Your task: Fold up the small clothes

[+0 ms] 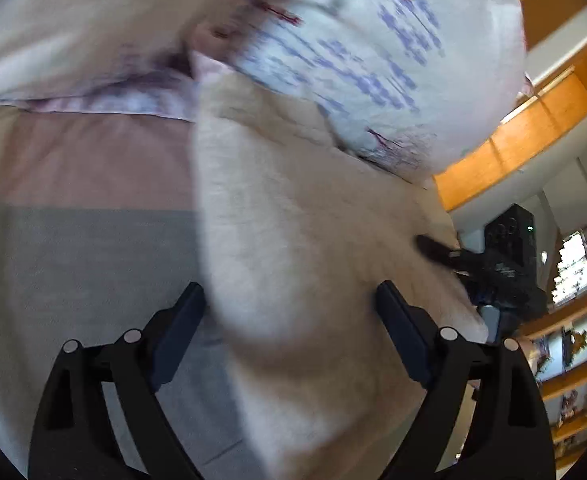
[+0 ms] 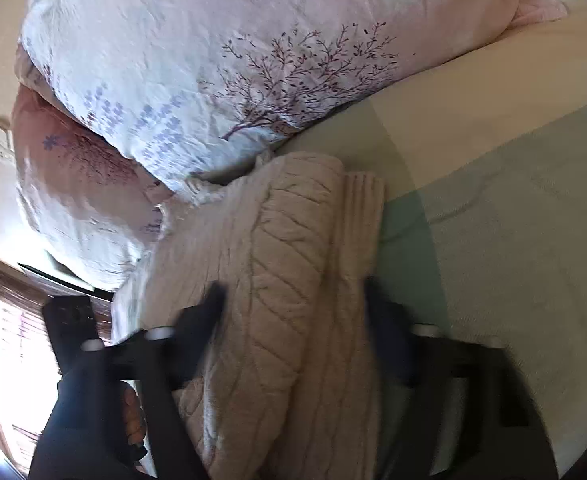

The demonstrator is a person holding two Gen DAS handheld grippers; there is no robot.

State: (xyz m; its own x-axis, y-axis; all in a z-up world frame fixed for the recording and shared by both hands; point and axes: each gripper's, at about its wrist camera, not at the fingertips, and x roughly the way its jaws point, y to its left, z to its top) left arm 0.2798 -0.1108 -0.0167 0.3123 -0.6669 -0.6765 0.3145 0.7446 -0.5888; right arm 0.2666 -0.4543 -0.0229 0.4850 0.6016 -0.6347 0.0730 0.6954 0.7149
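A cream cable-knit sweater (image 2: 277, 280) lies folded in a long bundle on the bed, its ribbed hem (image 2: 363, 204) at the far end. It also shows in the left wrist view (image 1: 293, 248), blurred. My left gripper (image 1: 291, 304) is open with its fingers on either side of the sweater. My right gripper (image 2: 293, 296) is open too, with its fingers straddling the bundle. The right gripper's body shows in the left wrist view (image 1: 505, 256) at the sweater's far right side.
A floral duvet (image 2: 221, 60) is piled beyond the sweater, touching its far end. The grey-green and cream bedsheet (image 2: 513, 208) lies to the right. A wooden bed frame (image 1: 525, 140) and shelves (image 1: 573, 360) are at the right of the left wrist view.
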